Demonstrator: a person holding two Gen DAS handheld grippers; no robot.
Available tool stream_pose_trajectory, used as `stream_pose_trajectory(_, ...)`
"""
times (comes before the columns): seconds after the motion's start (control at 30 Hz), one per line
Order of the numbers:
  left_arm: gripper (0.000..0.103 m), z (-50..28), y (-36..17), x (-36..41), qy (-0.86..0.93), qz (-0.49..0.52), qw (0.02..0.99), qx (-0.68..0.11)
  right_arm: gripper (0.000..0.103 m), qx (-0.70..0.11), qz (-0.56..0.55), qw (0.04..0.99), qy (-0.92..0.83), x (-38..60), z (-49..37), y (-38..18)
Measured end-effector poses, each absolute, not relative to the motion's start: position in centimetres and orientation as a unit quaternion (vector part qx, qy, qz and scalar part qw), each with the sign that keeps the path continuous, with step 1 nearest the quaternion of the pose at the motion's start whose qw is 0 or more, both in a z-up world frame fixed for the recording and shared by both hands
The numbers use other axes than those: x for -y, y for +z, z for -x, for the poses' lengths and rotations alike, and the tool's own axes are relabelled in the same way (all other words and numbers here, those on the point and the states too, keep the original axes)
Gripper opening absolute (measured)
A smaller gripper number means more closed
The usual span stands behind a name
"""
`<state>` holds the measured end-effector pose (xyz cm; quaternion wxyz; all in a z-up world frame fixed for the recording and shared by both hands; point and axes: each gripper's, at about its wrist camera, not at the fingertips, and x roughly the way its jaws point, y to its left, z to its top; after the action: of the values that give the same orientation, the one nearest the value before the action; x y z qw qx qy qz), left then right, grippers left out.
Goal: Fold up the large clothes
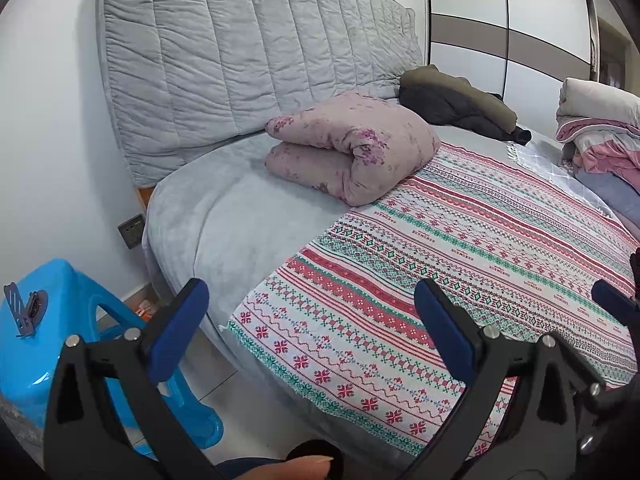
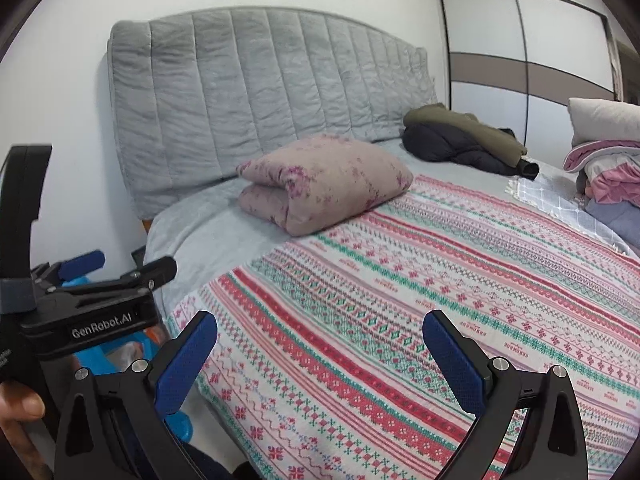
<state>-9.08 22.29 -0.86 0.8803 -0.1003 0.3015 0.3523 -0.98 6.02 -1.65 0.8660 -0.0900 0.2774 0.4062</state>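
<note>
From the left wrist view, the left hand-held gripper (image 1: pixel 310 316) hovers with its blue fingers spread wide and nothing between them, above the near left corner of the bed (image 1: pixel 224 216). A patterned cloth (image 1: pixel 460 248) lies flat across the bed, its near edge cut off behind the gripper body. A folded pink quilt (image 1: pixel 352 146) sits near the headboard (image 1: pixel 248 48), touching the cloth's far edge. A dark jacket (image 1: pixel 460 108) lies bunched at the far corner. A pile of bedding (image 1: pixel 600 132) is cropped by the right rim. A blue stool (image 1: pixel 80 340) stands beside the bed, partly hidden.

From the right wrist view, the right hand-held gripper (image 2: pixel 320 354) is likewise spread apart and empty over the patterned cloth (image 2: pixel 440 280). The left hand-held gripper (image 2: pixel 88 304) shows at the left rim, mostly side-on.
</note>
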Motion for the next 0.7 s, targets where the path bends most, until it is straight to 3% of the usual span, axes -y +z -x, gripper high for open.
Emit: stream_pose_trajectory(0.7,0.102,9.2,-0.8,-21.5,0.356,0.087,0.883,-0.293,0.103,-0.271,0.089,0.871,0.4,-6.1,1.1,-1.7)
